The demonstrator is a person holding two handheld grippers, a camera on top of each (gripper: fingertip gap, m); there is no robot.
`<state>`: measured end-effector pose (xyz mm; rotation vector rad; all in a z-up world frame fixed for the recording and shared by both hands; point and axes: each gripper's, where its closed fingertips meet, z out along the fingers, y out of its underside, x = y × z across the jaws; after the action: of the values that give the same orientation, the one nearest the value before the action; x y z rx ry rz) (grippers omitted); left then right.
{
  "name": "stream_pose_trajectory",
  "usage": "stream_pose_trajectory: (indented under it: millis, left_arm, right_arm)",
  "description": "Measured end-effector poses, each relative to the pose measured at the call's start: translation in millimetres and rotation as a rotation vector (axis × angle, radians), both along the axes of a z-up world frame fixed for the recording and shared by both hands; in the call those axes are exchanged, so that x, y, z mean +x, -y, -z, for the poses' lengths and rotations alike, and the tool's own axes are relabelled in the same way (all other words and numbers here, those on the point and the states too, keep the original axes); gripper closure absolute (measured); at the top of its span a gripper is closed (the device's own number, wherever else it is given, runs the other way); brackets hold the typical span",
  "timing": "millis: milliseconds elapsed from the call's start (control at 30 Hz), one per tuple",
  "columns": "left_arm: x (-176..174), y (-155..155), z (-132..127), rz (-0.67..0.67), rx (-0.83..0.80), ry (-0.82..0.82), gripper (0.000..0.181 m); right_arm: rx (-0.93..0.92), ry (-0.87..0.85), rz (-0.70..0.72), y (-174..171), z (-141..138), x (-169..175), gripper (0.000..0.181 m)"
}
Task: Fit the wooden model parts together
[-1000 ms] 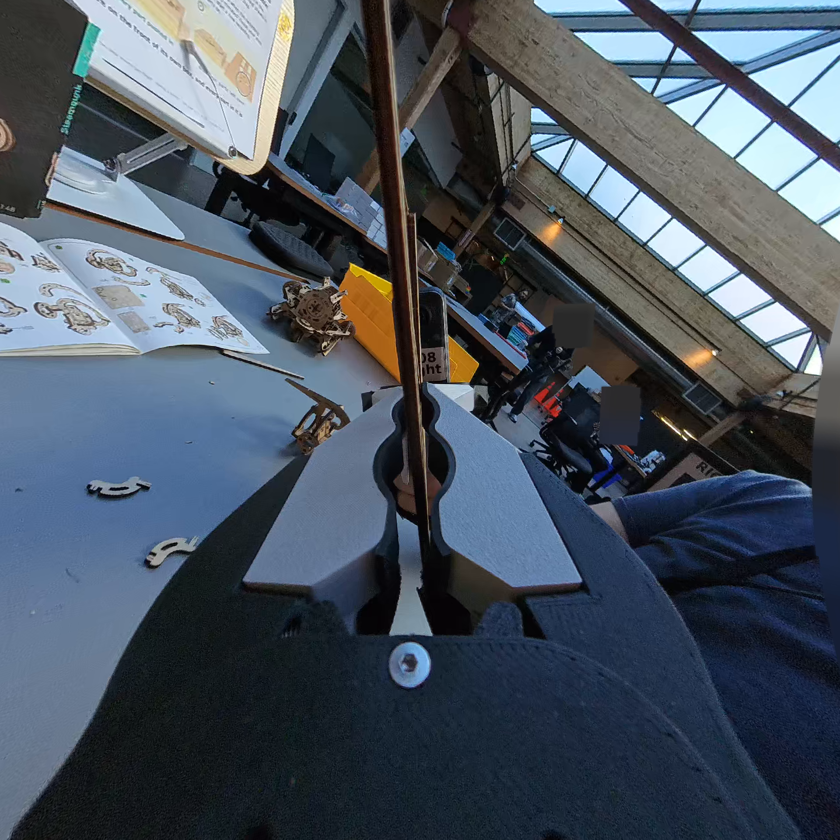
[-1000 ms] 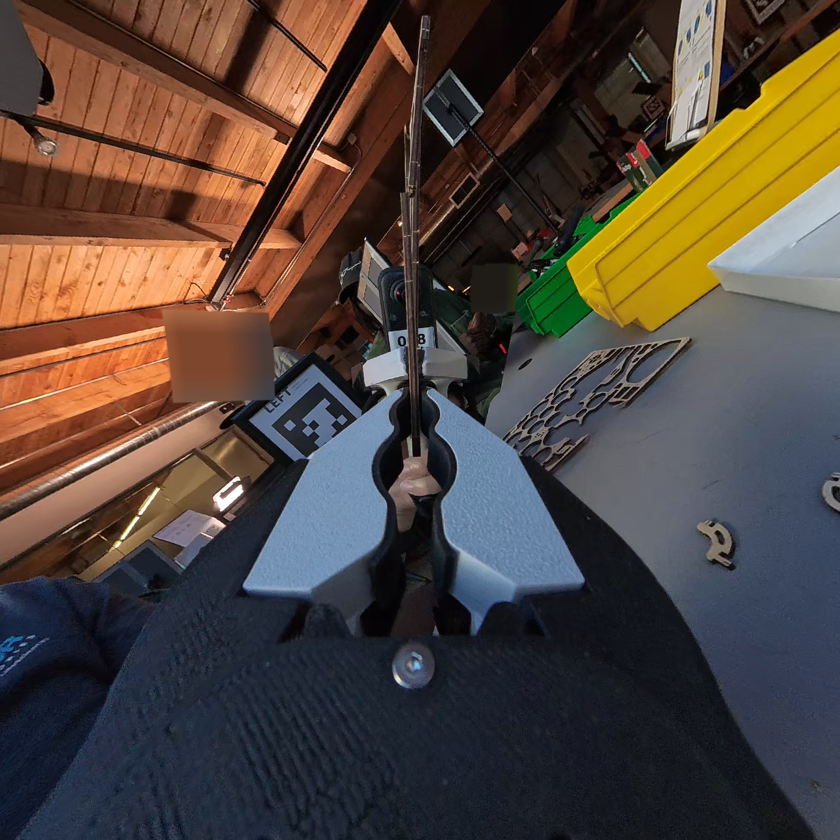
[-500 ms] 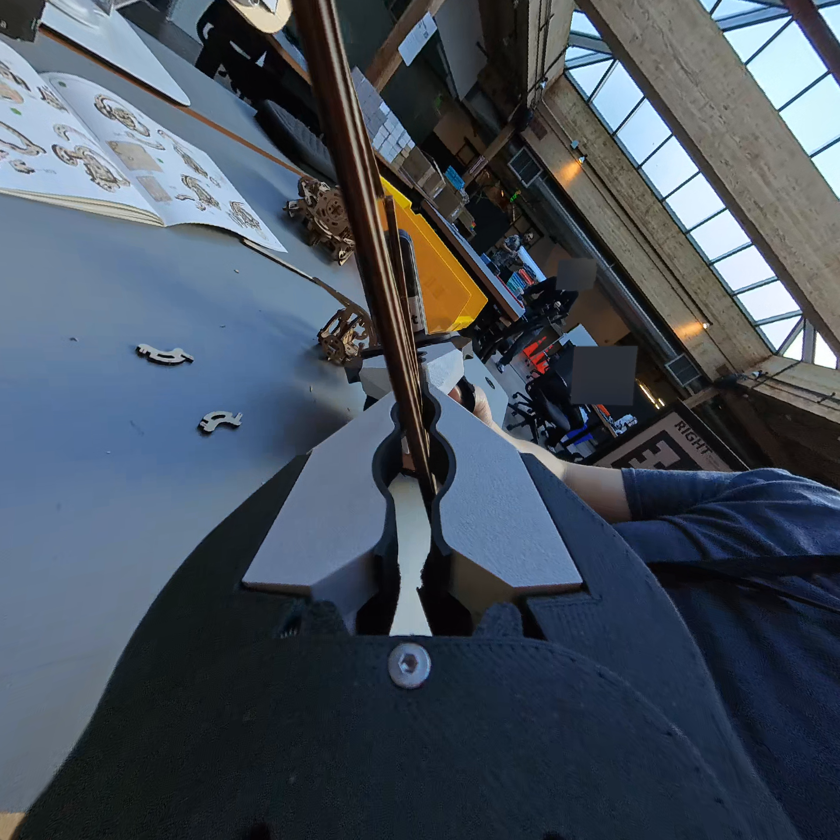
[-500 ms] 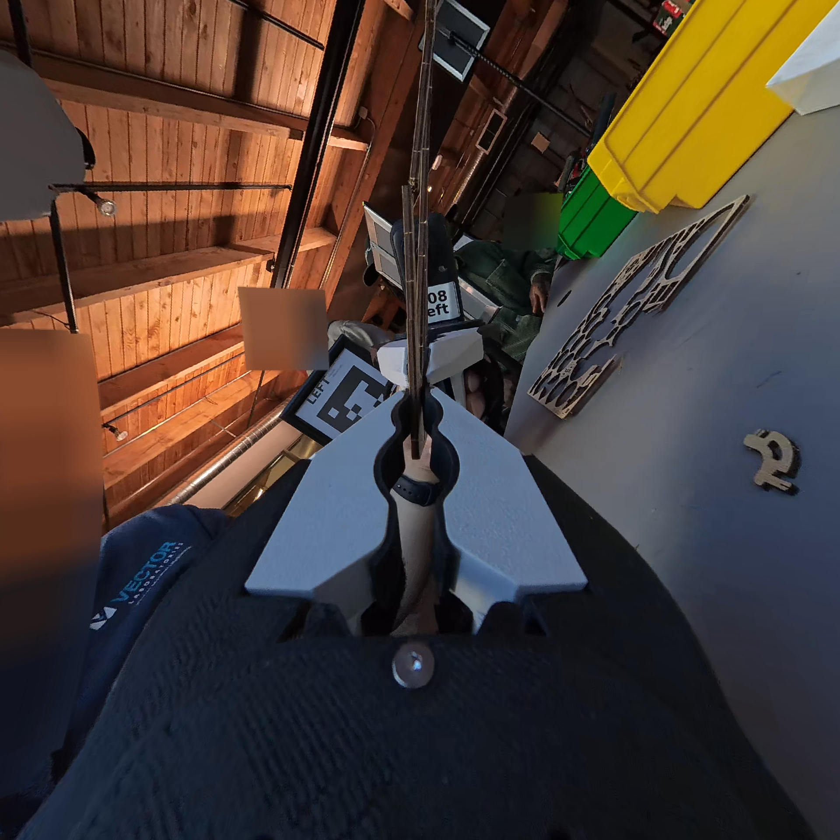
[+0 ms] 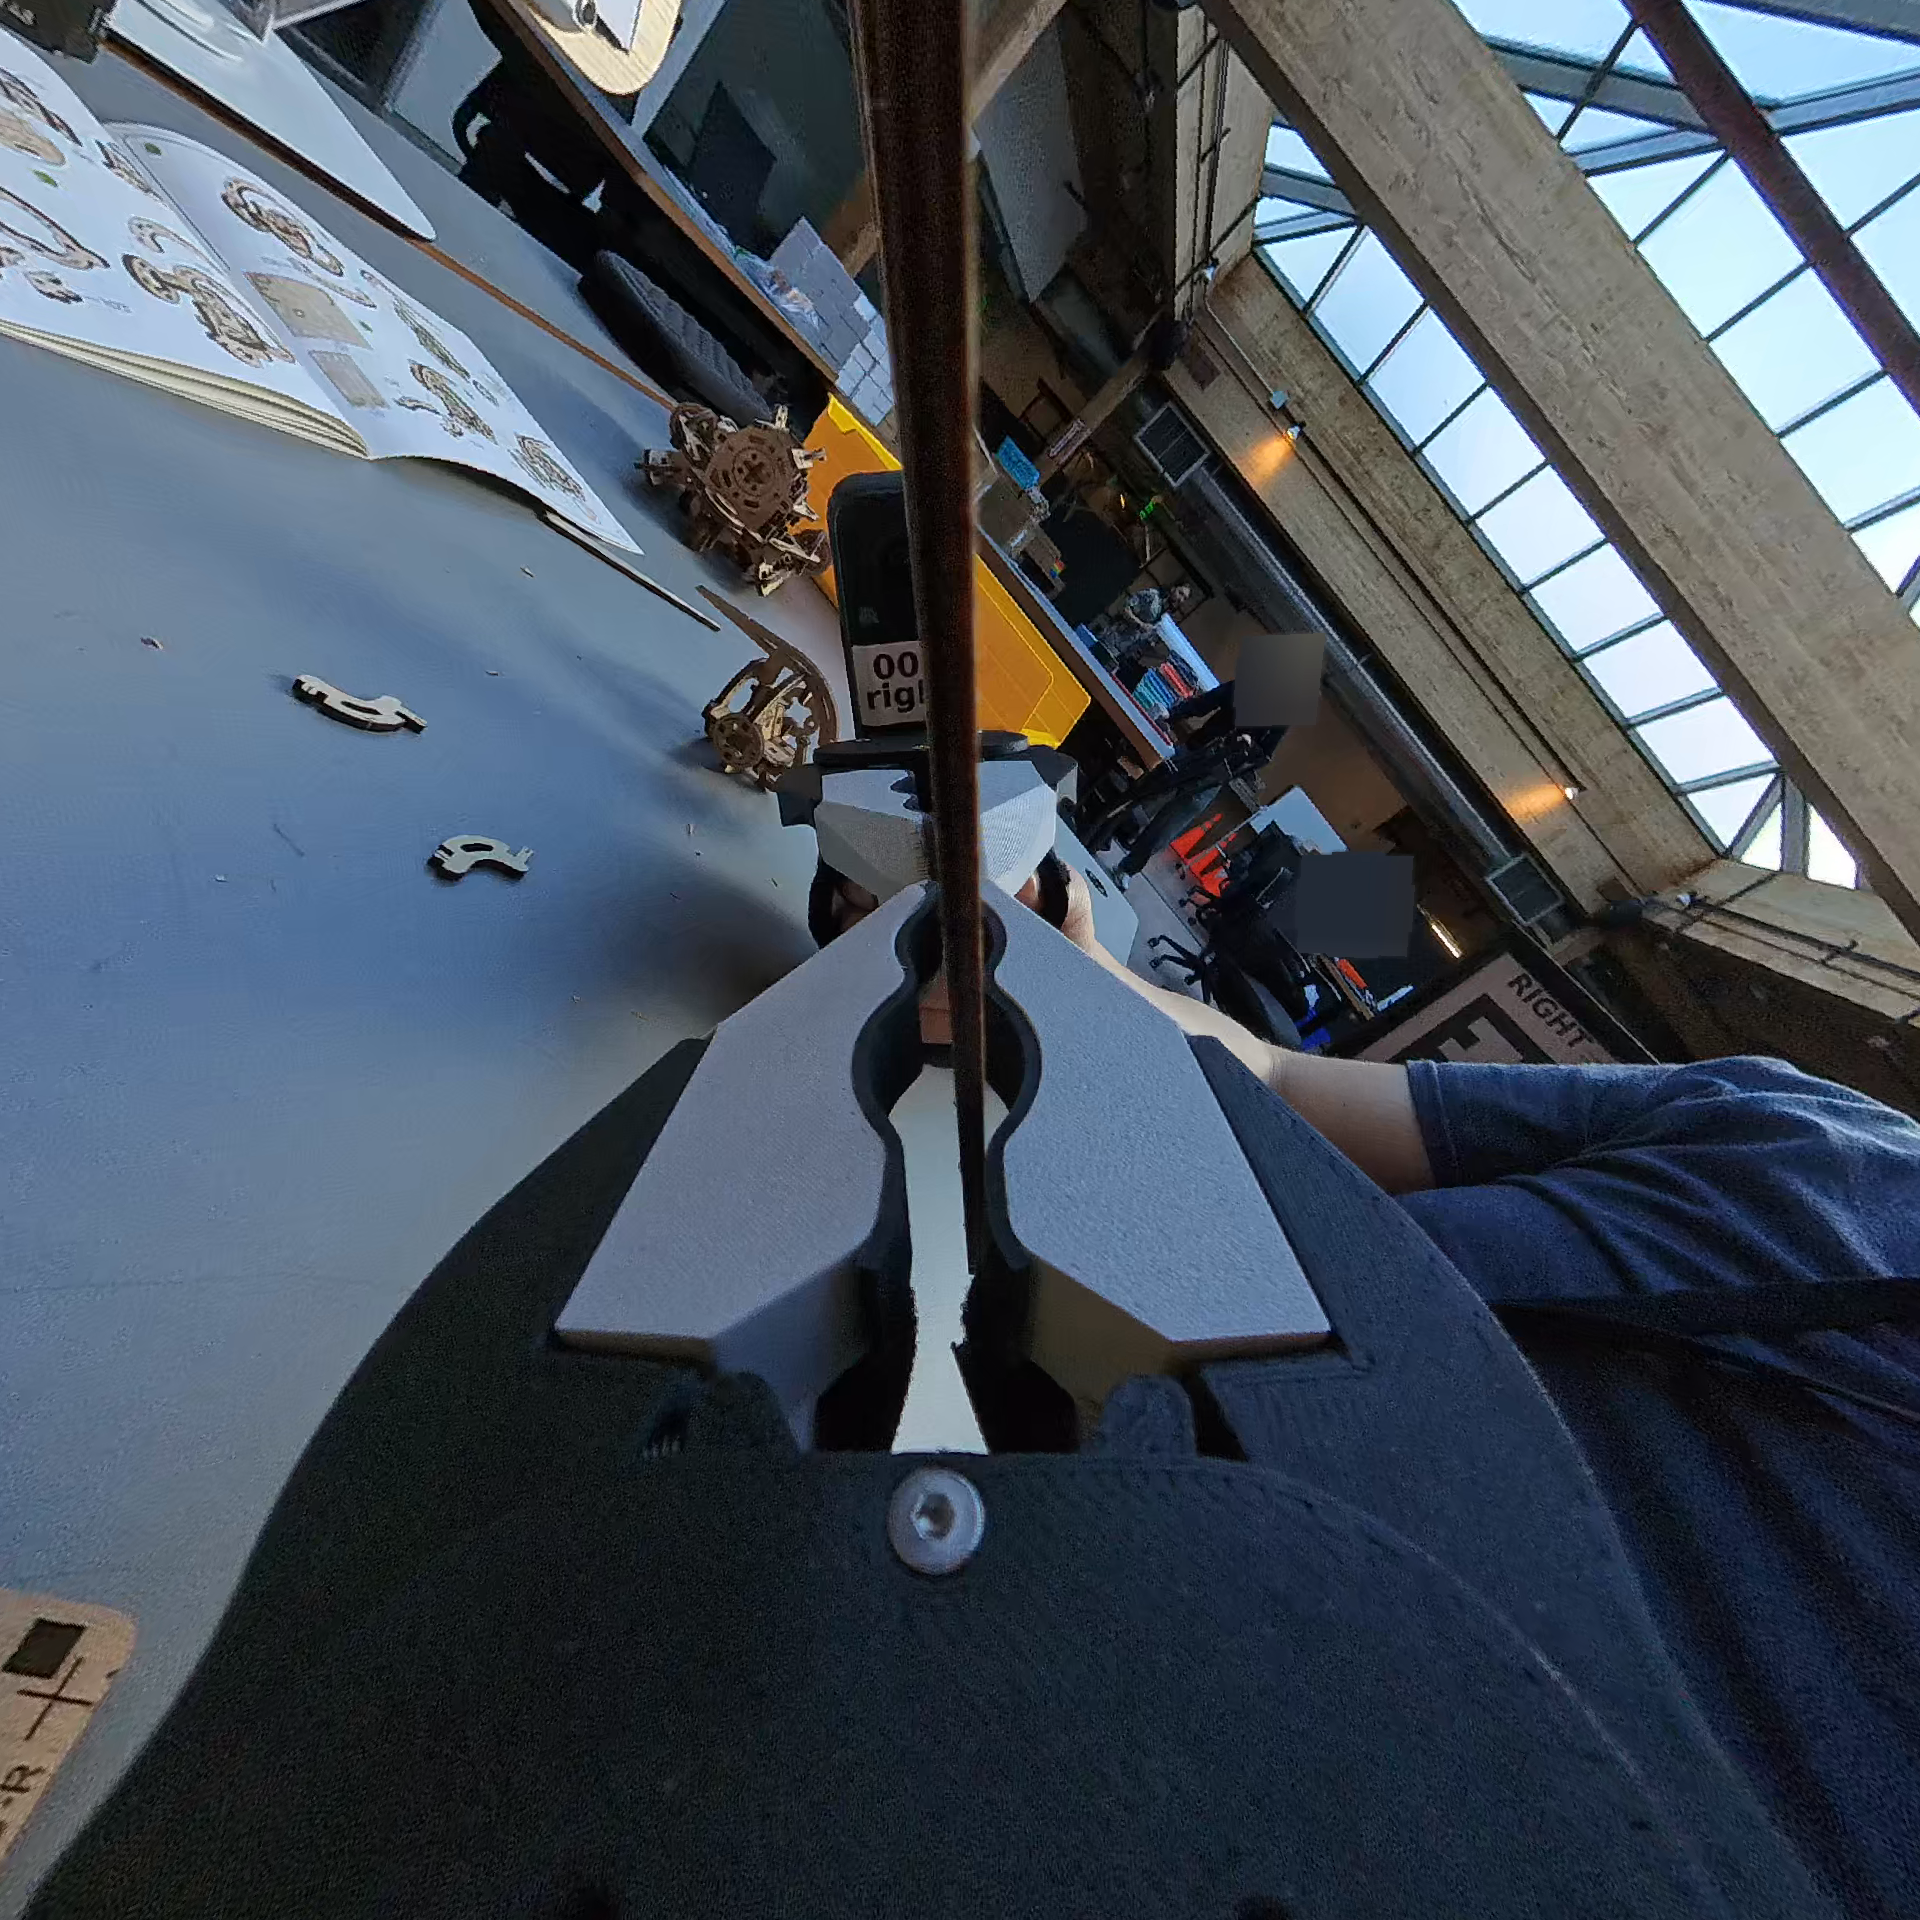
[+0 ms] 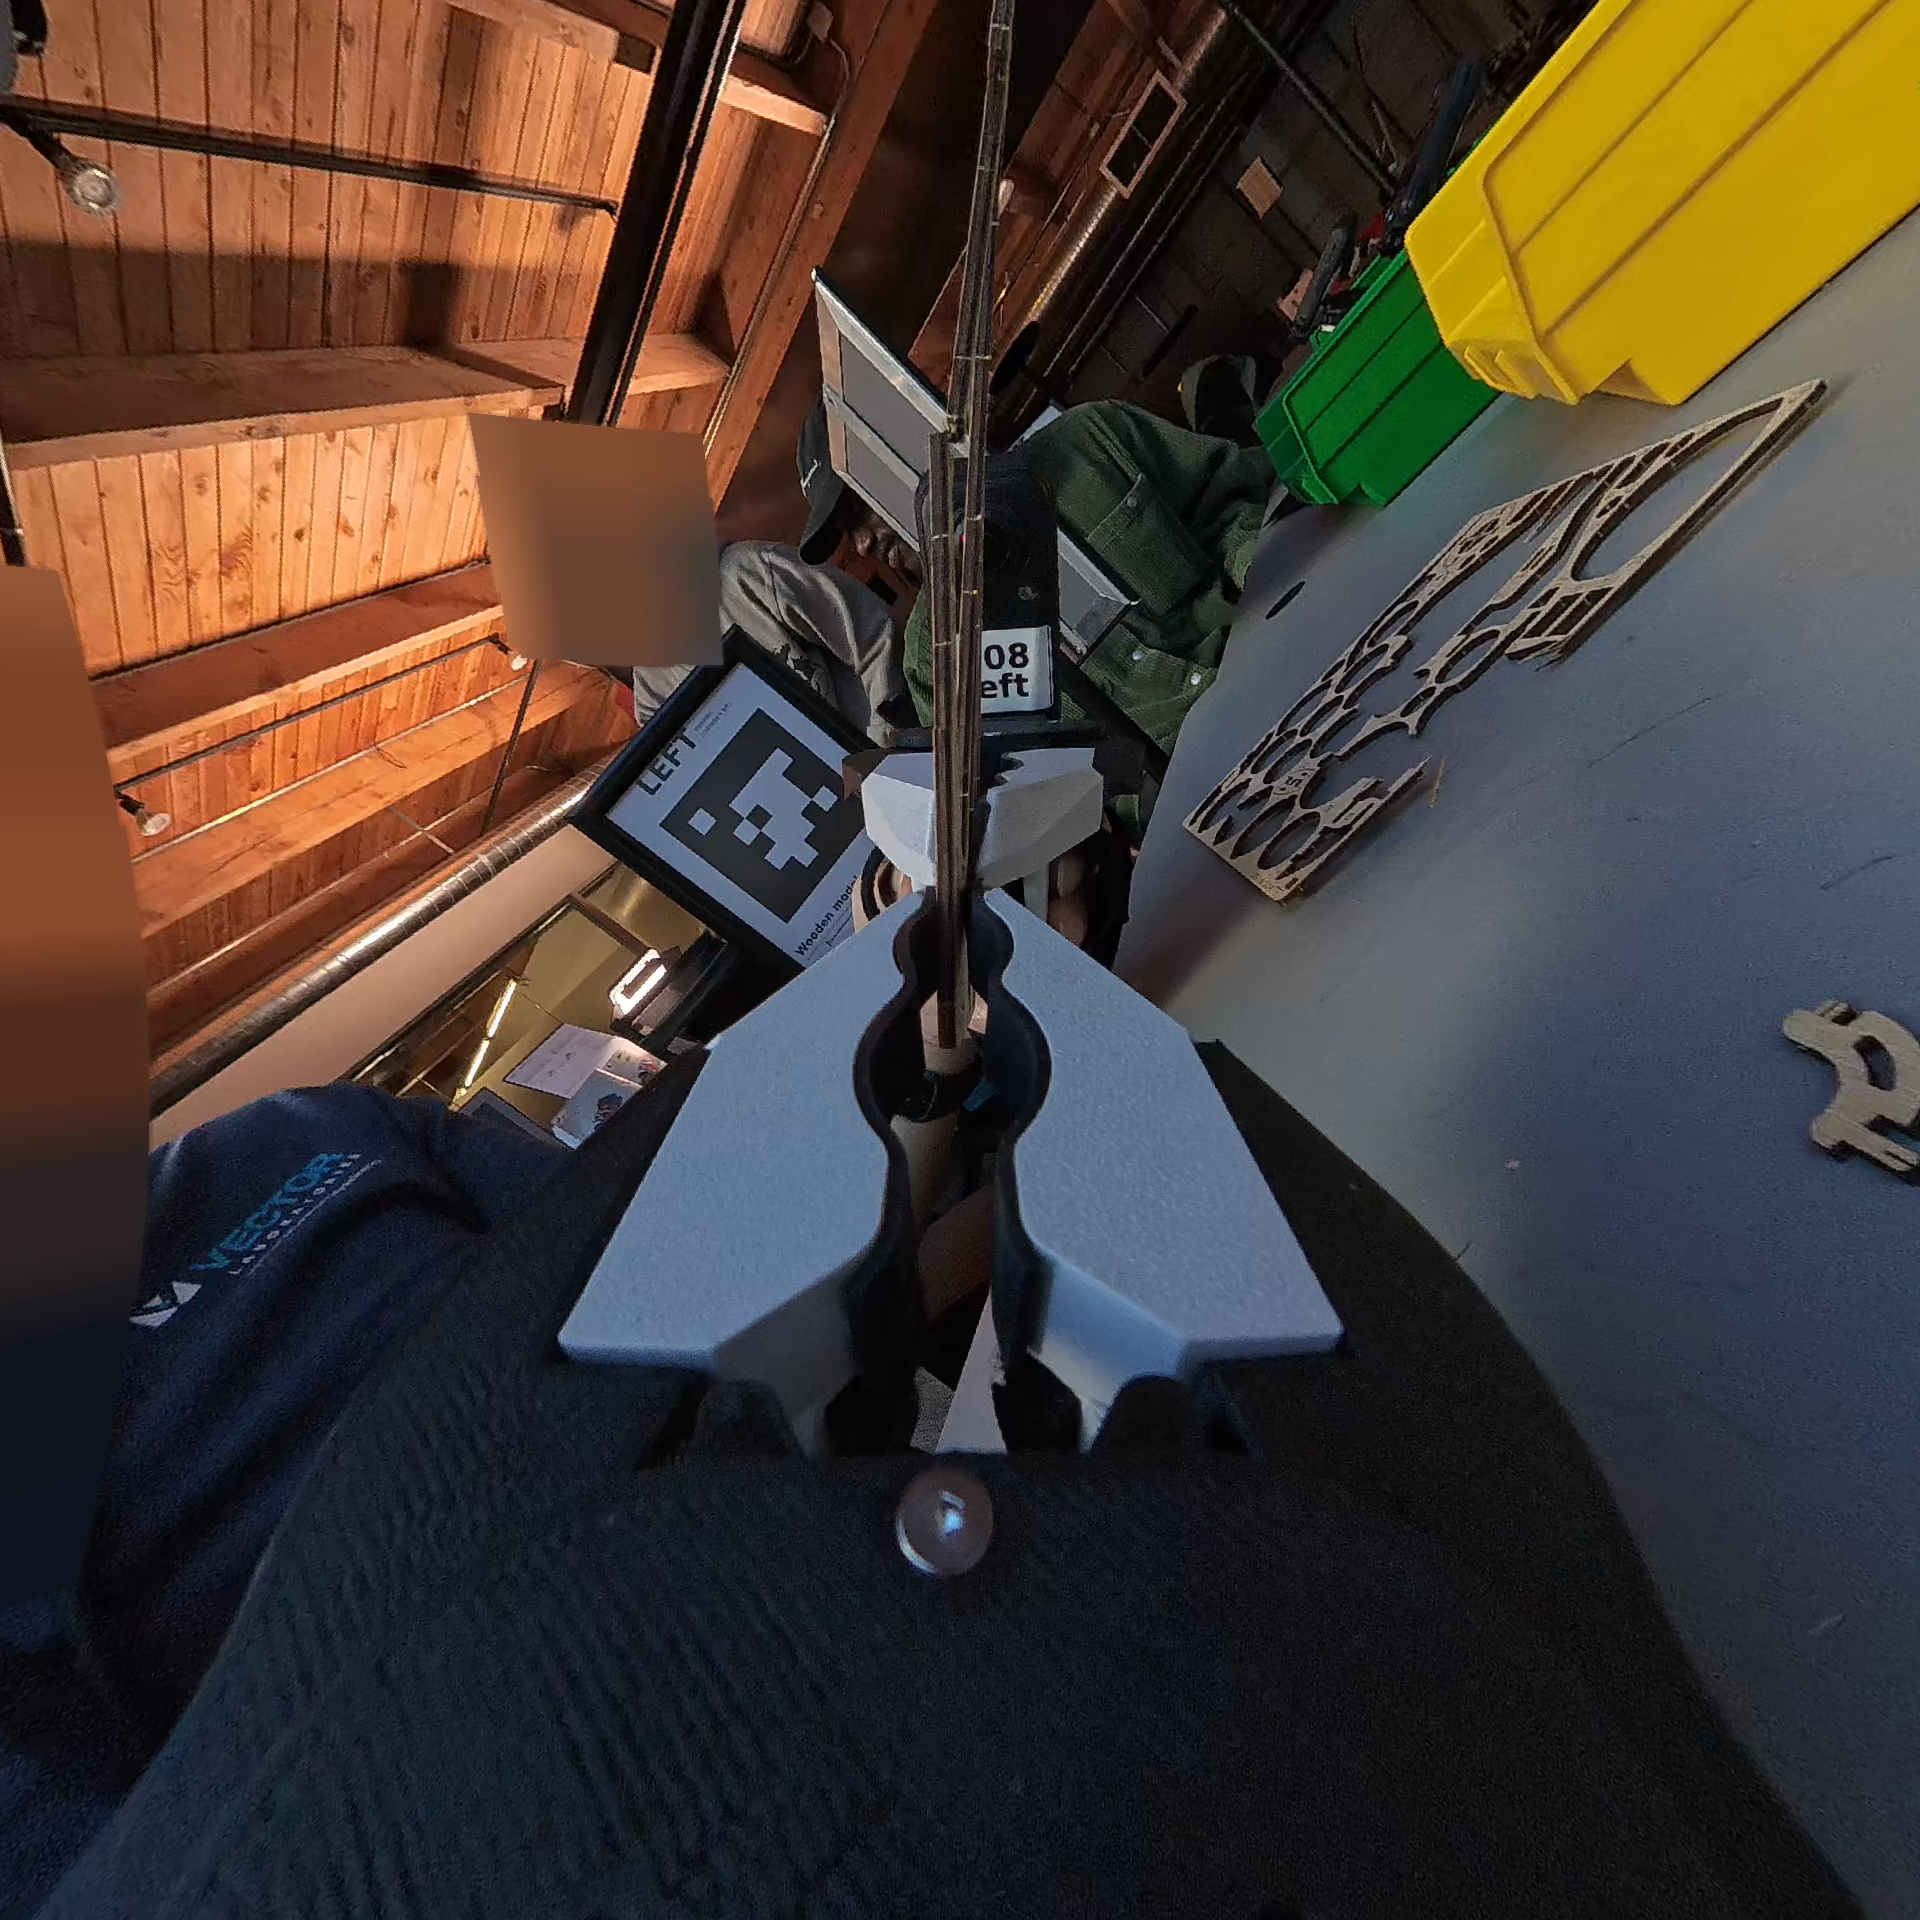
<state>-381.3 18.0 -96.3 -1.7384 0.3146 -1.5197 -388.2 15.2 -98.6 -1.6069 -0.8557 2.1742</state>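
Observation:
A thin wooden sheet [image 5: 935, 520] is seen edge-on as a dark strip that runs up out of the left wrist view. My left gripper [image 5: 951, 904] is shut on it above the grey table [image 5: 312, 1039]. My right gripper [image 6: 951, 914] is shut on the same sheet [image 6: 961, 623], where it looks like two thin layers side by side. The two grippers face each other closely: the right one shows in the left wrist view [image 5: 935, 831], and the left one in the right wrist view [image 6: 982, 821].
An open instruction booklet [image 5: 208, 291], two built wooden assemblies [image 5: 743, 499] [image 5: 774, 717] and two small loose pieces [image 5: 358, 707] [image 5: 480, 857] lie on the table. A punched-out wooden sheet [image 6: 1507, 644], a loose piece [image 6: 1860, 1101], a yellow bin [image 6: 1662, 187] and a green bin [image 6: 1371, 405] lie to the right. Both grippers' tips are close together, under 4 cm apart.
Both grippers have tilted and swung together with the sheet still held between them. The right gripper now shows closer to my left fingertips.

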Motion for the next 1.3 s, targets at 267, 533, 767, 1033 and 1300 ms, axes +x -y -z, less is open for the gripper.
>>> stream_pose_trajectory:
  millis: [267,533,767,1033,1300]
  left_arm:
    - [0.2,-8.3,1.0,-0.028,0.001,-0.011,0.18]
    - [-0.3,-11.8,9.2,-0.086,0.016,-0.105,0.18]
    - [-1.8,-7.5,16.6,-0.093,-0.005,-0.079,0.179]
    - [-6.0,-2.6,22.8,-0.09,0.007,-0.035,0.179]
    - [-5.8,1.3,22.5,-0.062,0.009,-0.001,0.18]
  right_arm:
    - [-0.012,0.022,0.047,-9.0,0.6,0.4,0.179]
    - [0.086,0.124,0.097,-13.3,12.2,-1.0,0.176]
    - [0.042,0.14,0.044,-7.2,18.6,-1.8,0.18]
    - [0.061,0.167,0.025,-3.2,24.6,-4.8,0.18]
    - [0.024,0.162,-0.027,0.3,24.9,-4.6,0.18]
